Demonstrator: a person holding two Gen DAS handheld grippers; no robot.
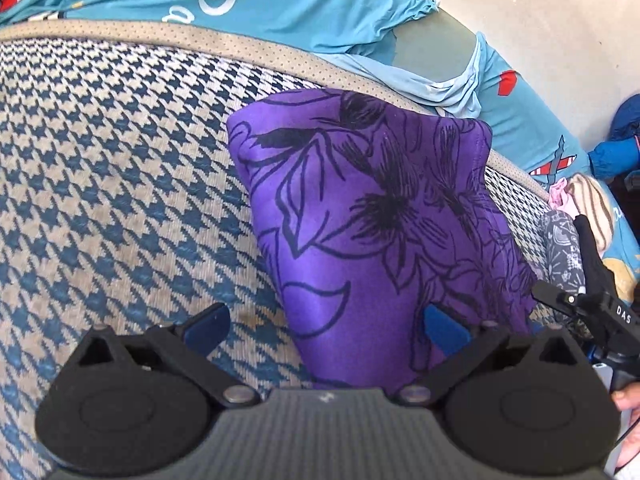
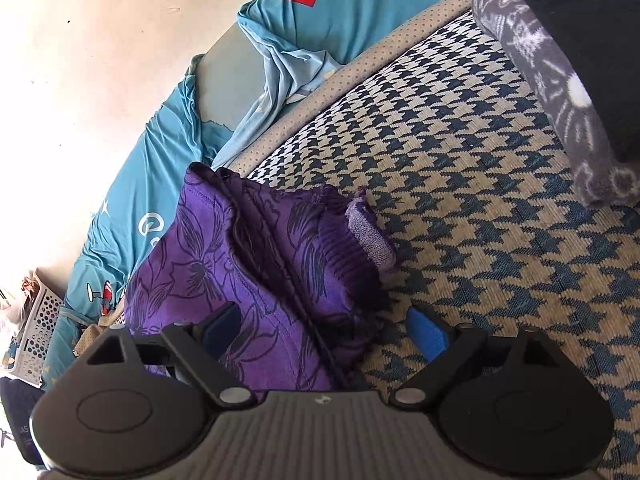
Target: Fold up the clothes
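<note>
Folded purple floral-print garment [image 1: 380,216] lies on houndstooth woven mat [image 1: 120,184], between spread fingers of both left gripper [image 1: 326,322] and right gripper [image 2: 328,332]; neither grips it.

The purple floral garment [image 1: 384,216] is smooth cloth with a slight sheen; the houndstooth mat [image 1: 120,168] beneath looks coarse, woven and matt.

Bright daylight, soft shadows, slight blur, strong fisheye bending at edges.
</note>
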